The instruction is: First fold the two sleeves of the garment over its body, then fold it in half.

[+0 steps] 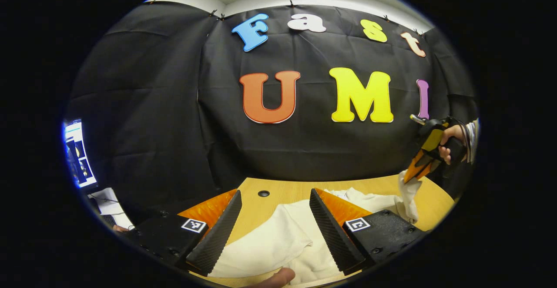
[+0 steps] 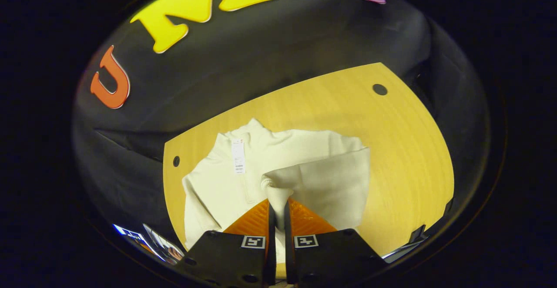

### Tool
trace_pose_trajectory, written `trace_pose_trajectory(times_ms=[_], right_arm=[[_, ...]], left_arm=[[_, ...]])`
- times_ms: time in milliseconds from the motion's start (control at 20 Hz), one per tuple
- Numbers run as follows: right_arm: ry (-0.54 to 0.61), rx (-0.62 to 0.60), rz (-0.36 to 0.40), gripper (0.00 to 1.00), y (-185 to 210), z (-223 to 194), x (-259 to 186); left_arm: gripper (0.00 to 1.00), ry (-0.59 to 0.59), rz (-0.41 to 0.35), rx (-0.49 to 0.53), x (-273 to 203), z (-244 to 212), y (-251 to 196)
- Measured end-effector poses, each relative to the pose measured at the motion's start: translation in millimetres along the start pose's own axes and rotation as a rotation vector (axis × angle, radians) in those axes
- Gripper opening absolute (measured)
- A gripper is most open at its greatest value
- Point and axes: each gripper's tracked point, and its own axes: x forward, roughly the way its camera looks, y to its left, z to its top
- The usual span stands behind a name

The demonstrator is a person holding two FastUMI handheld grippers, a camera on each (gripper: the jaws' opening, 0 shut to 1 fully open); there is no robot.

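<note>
A cream-white garment [image 2: 217, 188] lies flat on the wooden table [image 2: 404, 157], its collar toward the booth wall and a tag [image 2: 238, 156] showing at the neck. My right gripper [image 2: 278, 205] is shut on the cuff [image 2: 275, 190] of one sleeve, which is lifted and drawn over the body. In the left gripper view that same gripper [image 1: 409, 177] hangs at the right in a hand [image 1: 448, 142], with the sleeve [image 1: 409, 201] dangling from it. My left gripper [image 1: 275, 218] is open above the garment [image 1: 270, 244], its fingers wide apart and holding nothing.
A lit monitor [image 1: 77, 153] and papers [image 1: 106, 203] sit at the far left. The table has round holes [image 1: 263, 193] [image 2: 379, 89] near its back edge. Bare wood [image 2: 417, 192] lies to the garment's right. A fingertip [image 1: 278, 277] shows at the bottom edge.
</note>
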Motion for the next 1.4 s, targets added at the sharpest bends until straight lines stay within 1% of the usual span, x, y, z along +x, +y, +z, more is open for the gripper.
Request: trace_pose_trajectory(times_ms=[100, 150, 200, 250, 300, 350, 500, 650, 750, 800, 1000, 1150, 1400], right_arm=[[0.022, -0.038, 0.015, 0.09, 35, -7, 15], [0.032, -0.055, 0.025, 0.07, 51, -11, 22], [0.043, -0.071, 0.03, 0.09, 66, -16, 31], [0.054, -0.081, 0.036, 0.09, 81, -21, 40], [0.065, -0.089, 0.043, 0.07, 94, -28, 47], [0.078, -0.097, 0.054, 0.1, 108, -34, 52], [0.103, -0.143, 0.08, 0.09, 146, -55, 69], [0.124, -0.188, 0.117, 0.09, 184, -75, 82], [0.135, -0.209, 0.169, 0.09, 213, -87, 88], [0.134, -0.223, 0.179, 0.09, 222, -91, 92], [0.163, -0.276, 0.165, 0.09, 243, -115, 118], [0.188, -0.287, 0.148, 0.09, 246, -125, 140], [0.194, -0.275, 0.117, 0.09, 245, -130, 167]], left_arm=[[1.0, 0.023, 0.005, -0.007, 1, -10, 7], [1.0, 0.03, 0.01, -0.004, 1, -14, 12], [1.0, 0.031, 0.014, -0.003, 1, -15, 15], [1.0, 0.034, 0.016, -0.003, 1, -17, 21], [1.0, 0.039, 0.021, -0.006, 1, -20, 26], [1.0, 0.044, 0.027, -0.011, 3, -22, 31], [1.0, 0.059, 0.05, -0.017, 4, -29, 45], [1.0, 0.089, 0.069, -0.03, 3, -40, 62], [1.0, 0.099, 0.082, -0.04, 1, -46, 72], [1.0, 0.1, 0.092, -0.042, 0, -48, 77], [1.0, 0.125, 0.129, -0.045, 0, -59, 93], [1.0, 0.134, 0.144, -0.057, -2, -67, 99], [1.0, 0.158, 0.155, -0.068, -2, -81, 102]])
